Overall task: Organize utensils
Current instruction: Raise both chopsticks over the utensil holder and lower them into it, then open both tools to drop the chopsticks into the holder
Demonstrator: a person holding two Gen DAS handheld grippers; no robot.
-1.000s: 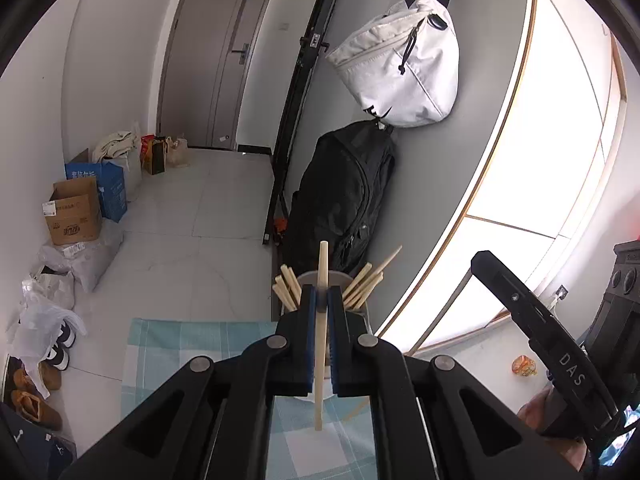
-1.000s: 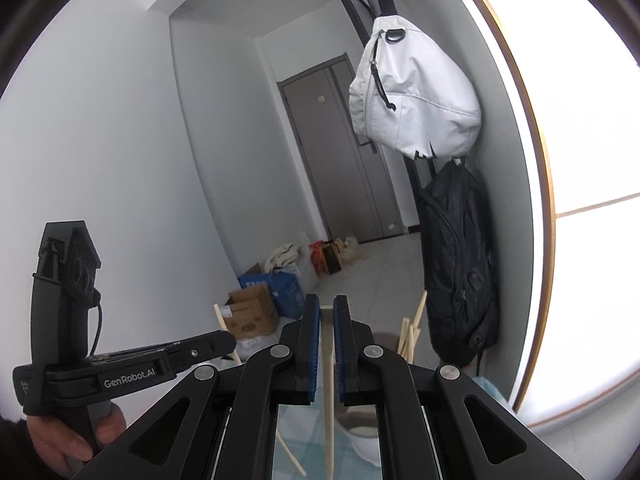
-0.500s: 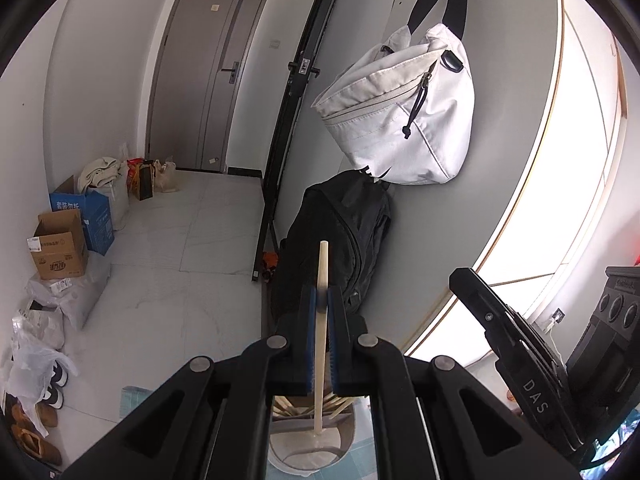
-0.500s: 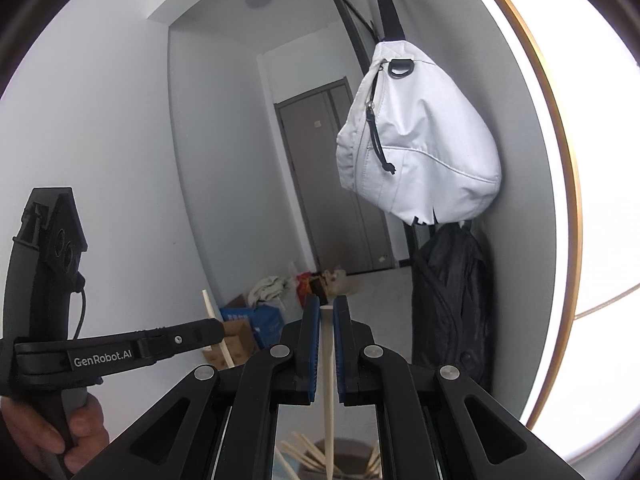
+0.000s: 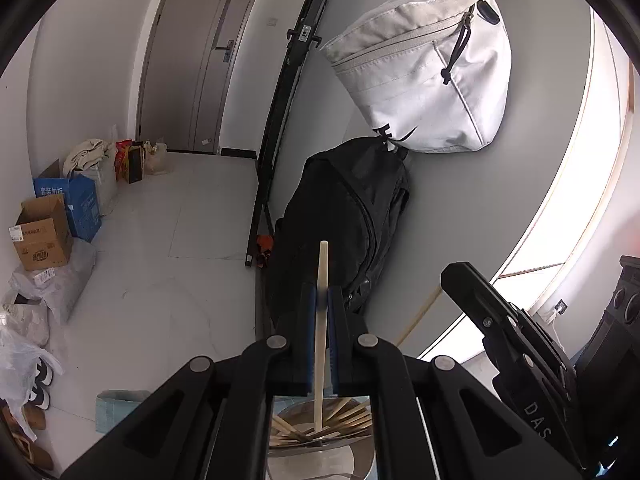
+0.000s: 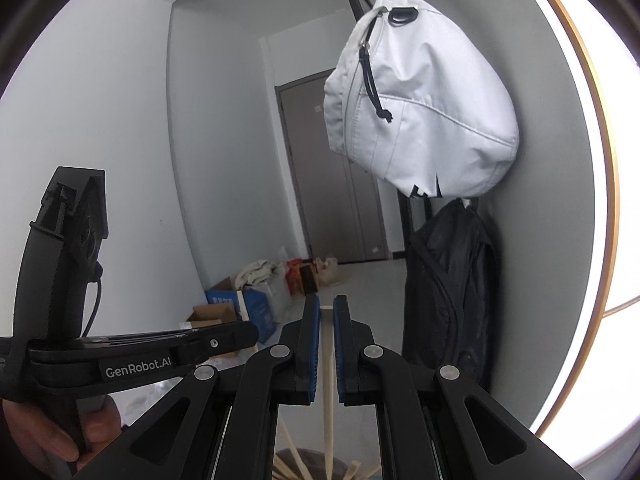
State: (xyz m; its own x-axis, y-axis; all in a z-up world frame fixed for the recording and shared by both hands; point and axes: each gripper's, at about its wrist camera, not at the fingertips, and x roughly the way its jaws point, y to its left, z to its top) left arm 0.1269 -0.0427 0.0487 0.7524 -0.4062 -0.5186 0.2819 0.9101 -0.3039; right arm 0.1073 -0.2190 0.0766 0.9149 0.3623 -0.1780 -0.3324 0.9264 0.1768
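White bag (image 5: 424, 80) at upper right. Black backpack (image 5: 344, 216) in the middle. Grey door (image 5: 192, 56) at upper left. Blue box (image 5: 82, 204) and brown box (image 5: 40, 232) at left. Pale wooden chopstick (image 5: 321, 332) between blue pads (image 5: 307, 344), low in the middle.

Left gripper (image 5: 322, 300) carried forward with its clamped chopstick (image 5: 321, 320): metal holder (image 5: 320, 446) of chopsticks, a second ago ahead of gripper tips, now low between gripper arms, chopstick's lower end over its fanned sticks. Checked cloth (image 5: 120, 404), earlier broad across surface, now only corner at lower left. Right gripper (image 6: 327, 312) advanced too: its chopstick (image 6: 328, 400) now hangs over holder rim (image 6: 308, 458); white bag (image 6: 420, 112) looms larger.
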